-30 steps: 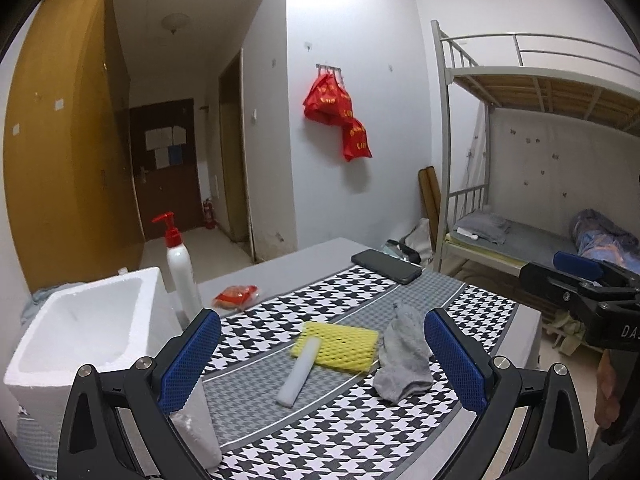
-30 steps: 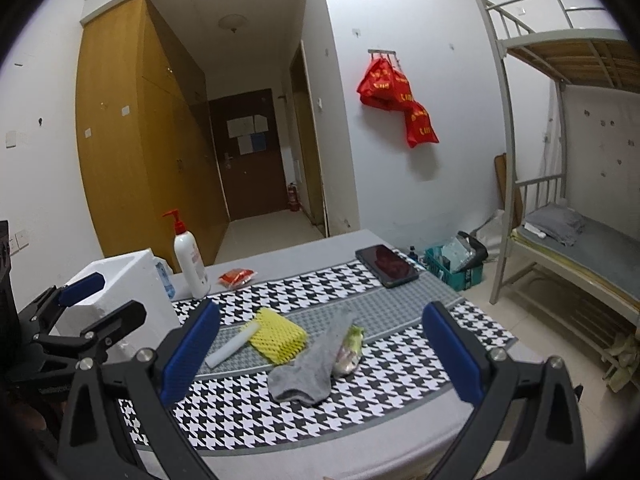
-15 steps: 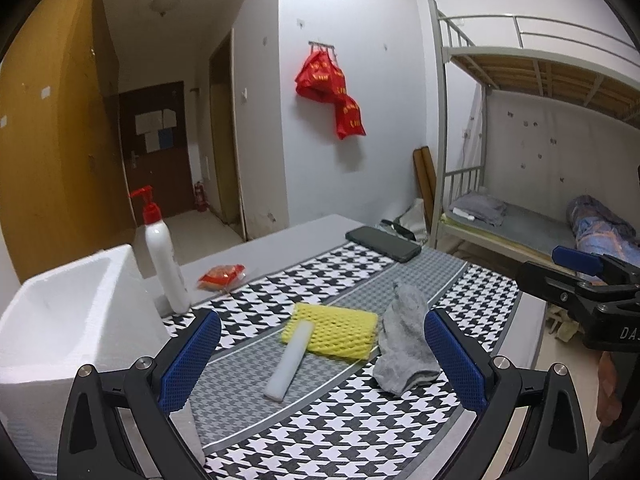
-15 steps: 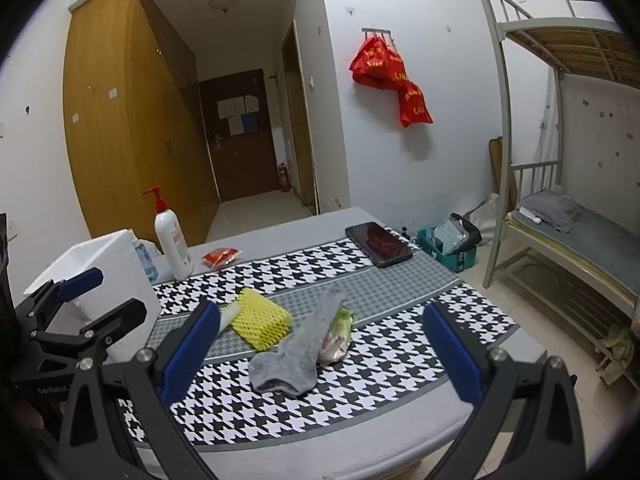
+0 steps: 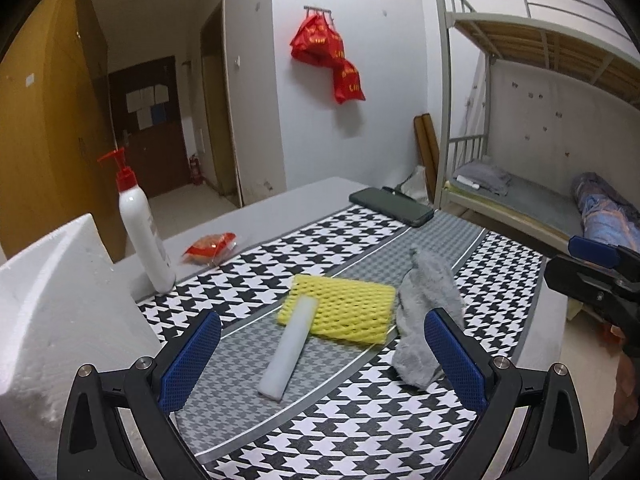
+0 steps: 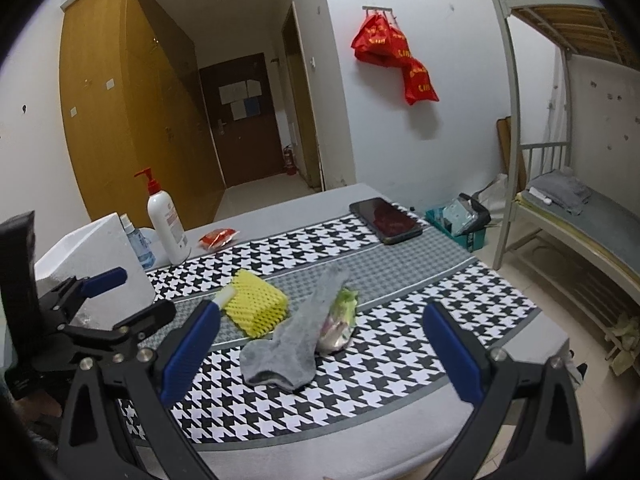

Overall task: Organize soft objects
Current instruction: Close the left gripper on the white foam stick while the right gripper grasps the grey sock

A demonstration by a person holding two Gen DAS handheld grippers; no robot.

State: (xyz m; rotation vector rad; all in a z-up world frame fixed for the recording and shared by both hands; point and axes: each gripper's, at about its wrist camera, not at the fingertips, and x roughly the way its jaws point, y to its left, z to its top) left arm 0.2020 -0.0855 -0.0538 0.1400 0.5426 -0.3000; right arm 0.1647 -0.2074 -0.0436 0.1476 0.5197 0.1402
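A yellow foam net [image 5: 344, 307] [image 6: 256, 303] lies mid-table on the houndstooth cloth [image 5: 360, 432]. A white foam stick [image 5: 289, 347] leans on its near edge. A grey sock [image 5: 424, 312] [image 6: 292, 340] lies to its right, and a green-and-pink soft packet [image 6: 339, 320] lies against the sock. A white styrofoam box [image 5: 52, 312] [image 6: 92, 256] stands at the left. My left gripper [image 5: 320, 360] is open and empty, just short of the stick. My right gripper [image 6: 320, 352] is open and empty, above the sock.
A white pump bottle [image 5: 142, 228] and a red snack packet [image 5: 210, 243] stand behind the box side. A small spray bottle [image 6: 136, 240] is beside the box. A black phone [image 5: 392, 206] lies at the far edge. A bunk bed [image 5: 540, 120] is at the right.
Both grippers have moved forward and down toward the table; the objects look larger and nearer. Nothing on the table has moved. Both grippers stay open.
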